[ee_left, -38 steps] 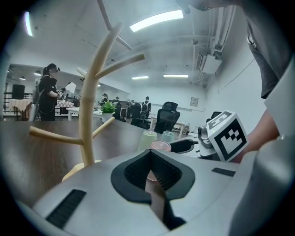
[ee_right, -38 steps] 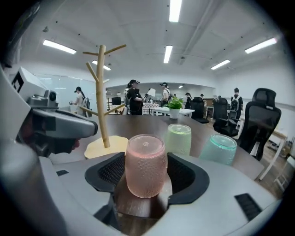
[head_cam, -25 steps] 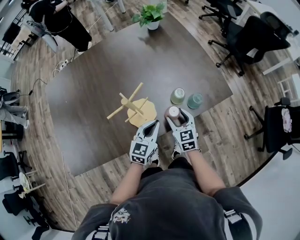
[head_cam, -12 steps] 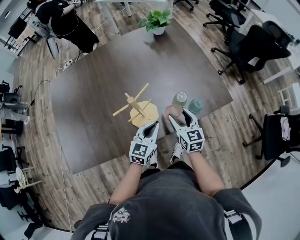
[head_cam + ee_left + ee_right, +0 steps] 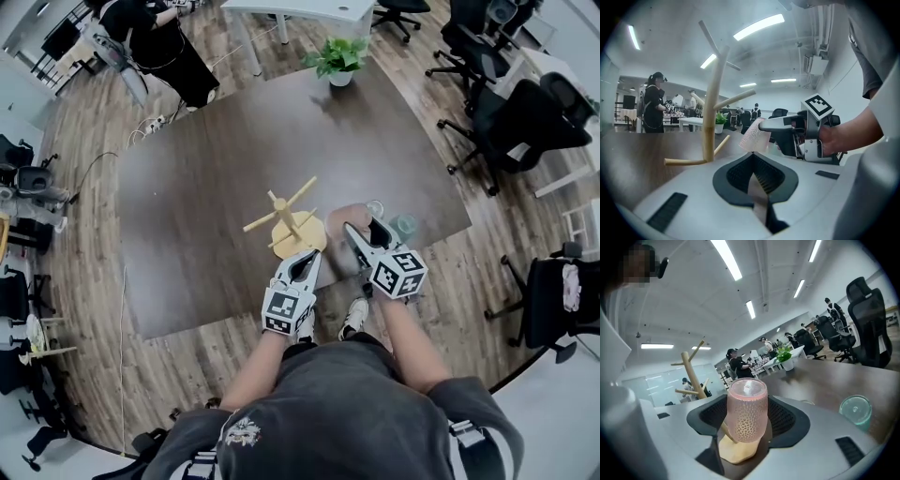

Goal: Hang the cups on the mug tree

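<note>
The wooden mug tree (image 5: 284,218) stands on its round base near the table's front edge, with nothing hung on its pegs. My right gripper (image 5: 354,228) is shut on a pink dotted cup (image 5: 344,217), held above the table just right of the tree. In the right gripper view the pink cup (image 5: 747,416) sits between the jaws, and the mug tree (image 5: 692,376) is to its left. A green cup (image 5: 376,205) and a teal cup (image 5: 405,225) stand on the table behind that gripper. My left gripper (image 5: 307,255) is shut and empty, just in front of the tree's base.
A potted plant (image 5: 338,58) stands at the table's far edge. Office chairs (image 5: 511,122) crowd the right side, and a person (image 5: 155,37) stands at the back left. The dark table (image 5: 206,169) stretches left and beyond the tree.
My right gripper has lifted the pink cup off the table and carried it left toward the tree. The left gripper has kept its place by the base.
</note>
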Demonstrator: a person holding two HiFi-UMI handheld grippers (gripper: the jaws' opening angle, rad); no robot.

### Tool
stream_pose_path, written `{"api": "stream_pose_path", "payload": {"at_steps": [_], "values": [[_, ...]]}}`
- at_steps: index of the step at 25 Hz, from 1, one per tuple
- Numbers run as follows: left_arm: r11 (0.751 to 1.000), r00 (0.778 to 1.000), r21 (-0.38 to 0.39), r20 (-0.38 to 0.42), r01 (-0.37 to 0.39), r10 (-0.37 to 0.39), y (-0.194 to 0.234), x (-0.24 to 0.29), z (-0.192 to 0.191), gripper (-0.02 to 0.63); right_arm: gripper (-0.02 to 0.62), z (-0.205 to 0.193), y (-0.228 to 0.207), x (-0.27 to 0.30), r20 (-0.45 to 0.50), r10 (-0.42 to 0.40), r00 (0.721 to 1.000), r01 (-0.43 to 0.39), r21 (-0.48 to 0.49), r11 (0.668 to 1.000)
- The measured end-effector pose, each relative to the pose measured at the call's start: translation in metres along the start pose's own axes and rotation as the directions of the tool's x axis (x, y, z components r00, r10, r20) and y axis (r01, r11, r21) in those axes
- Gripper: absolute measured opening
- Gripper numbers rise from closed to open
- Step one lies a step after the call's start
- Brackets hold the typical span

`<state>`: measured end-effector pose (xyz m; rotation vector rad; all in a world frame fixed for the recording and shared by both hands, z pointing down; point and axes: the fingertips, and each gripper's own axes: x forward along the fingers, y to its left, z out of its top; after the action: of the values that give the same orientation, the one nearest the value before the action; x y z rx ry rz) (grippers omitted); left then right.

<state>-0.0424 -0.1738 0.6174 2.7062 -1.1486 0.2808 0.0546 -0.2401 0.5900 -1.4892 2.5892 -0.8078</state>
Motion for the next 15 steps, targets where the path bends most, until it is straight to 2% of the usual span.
{"api": "stream_pose_path", "payload": {"at_steps": [8, 15], "values": [[0.999, 0.999, 0.006, 0.005, -0.041, 0.041, 0.009, -0.008, 0.004, 0.006, 0.29, 0.016, 0.004, 0.024, 0.036, 0.099, 0.994, -0.105, 0.211, 0.972], [0.997, 0.997, 0.001, 0.008, -0.074, 0.074, 0.016, -0.014, 0.004, 0.006, 0.289, 0.012, 0.01, 0.046, 0.006, 0.156, 0.988, -0.152, 0.275, 0.949]]}}
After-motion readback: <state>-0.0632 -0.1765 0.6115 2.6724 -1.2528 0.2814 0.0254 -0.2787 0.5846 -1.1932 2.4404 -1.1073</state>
